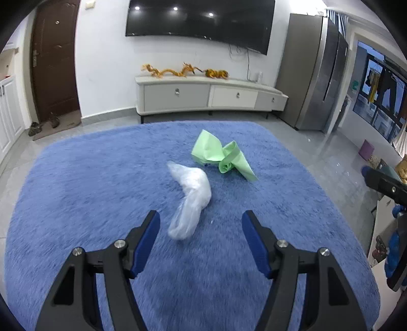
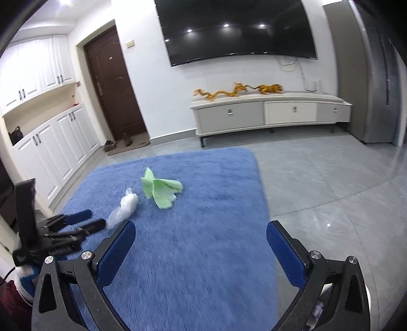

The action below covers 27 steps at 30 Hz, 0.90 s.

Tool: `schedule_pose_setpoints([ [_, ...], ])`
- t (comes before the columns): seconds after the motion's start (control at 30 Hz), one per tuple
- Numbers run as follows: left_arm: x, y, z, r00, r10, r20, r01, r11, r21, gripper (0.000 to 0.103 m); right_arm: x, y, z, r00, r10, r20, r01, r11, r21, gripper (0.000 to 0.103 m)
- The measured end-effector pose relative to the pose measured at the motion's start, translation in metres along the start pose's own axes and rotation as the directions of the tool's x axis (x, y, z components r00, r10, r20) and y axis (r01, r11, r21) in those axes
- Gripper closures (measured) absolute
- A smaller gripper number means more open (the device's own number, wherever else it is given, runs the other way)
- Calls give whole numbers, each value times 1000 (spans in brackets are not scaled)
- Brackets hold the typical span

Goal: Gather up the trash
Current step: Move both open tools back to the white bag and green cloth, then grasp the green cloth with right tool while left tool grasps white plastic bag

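Two pieces of trash lie on the blue shaggy rug (image 1: 101, 183), near its middle and just beside one another without clearly touching. Going left to right in the left wrist view: a brown door (image 1: 54, 61) with shoes (image 1: 35, 128) on the mat at its foot, then a white TV cabinet (image 1: 203, 95) against the far wall with golden dragon figures (image 1: 178, 71) on top and a dark television (image 1: 201, 21) above, then a grey refrigerator (image 1: 315, 76) at the right.

On the rug, the crumpled clear plastic bag (image 1: 190, 198) is the nearer piece — its lower end lies between and just ahead of the left gripper's (image 1: 201, 221) blue-padded fingers (image 1: 148, 236). Those jaws stand wide apart with nothing between the pads; they hold nothing. Behind the bag and to its right sits the crumpled green bag (image 1: 221, 155), twisted into a knot at its centre.

From the right wrist view, white cupboards (image 2: 51, 132) fill the left wall, and the left gripper (image 2: 89, 221) shows at the left edge, its tips close to the clear plastic bag (image 2: 124, 206). The green bag (image 2: 160, 189) lies just right of it. The right gripper (image 2: 201, 229) hangs over the near right part of the rug (image 2: 203, 254), well apart from both pieces — its jaws spread wide and empty, with grey floor tiles (image 2: 330, 191) to the right.
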<state>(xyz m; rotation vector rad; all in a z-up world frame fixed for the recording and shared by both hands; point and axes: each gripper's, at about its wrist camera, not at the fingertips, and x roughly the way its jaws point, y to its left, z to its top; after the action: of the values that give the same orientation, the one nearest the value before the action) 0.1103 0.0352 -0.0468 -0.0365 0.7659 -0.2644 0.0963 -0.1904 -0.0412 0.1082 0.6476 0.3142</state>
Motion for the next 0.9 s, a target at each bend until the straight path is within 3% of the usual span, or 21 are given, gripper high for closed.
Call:
schedule_pose_setpoints([
  [0.33, 56, 5, 21, 996, 47, -71, -45, 999, 21, 40, 89, 31, 30, 987, 135, -86, -141, 988, -67, 0],
  [0.5, 65, 27, 21, 994, 39, -98, -48, 995, -90, 65, 127, 50, 44, 977, 178, -115, -190, 977, -99, 0],
  [0.6, 62, 37, 20, 996, 22, -83, -34, 989, -143, 71, 144, 56, 49, 975, 183, -127, -197, 974, -109, 1],
  [0.77, 59, 44, 18, 997, 3, -71, -16, 984, -175, 73, 176, 59, 51, 968, 182, -173, -202, 973, -106, 17],
  [0.9, 56, 47, 16, 998, -11, -67, -2, 982, -191, 73, 194, 60, 46, 963, 158, -218, -185, 977, -110, 40],
])
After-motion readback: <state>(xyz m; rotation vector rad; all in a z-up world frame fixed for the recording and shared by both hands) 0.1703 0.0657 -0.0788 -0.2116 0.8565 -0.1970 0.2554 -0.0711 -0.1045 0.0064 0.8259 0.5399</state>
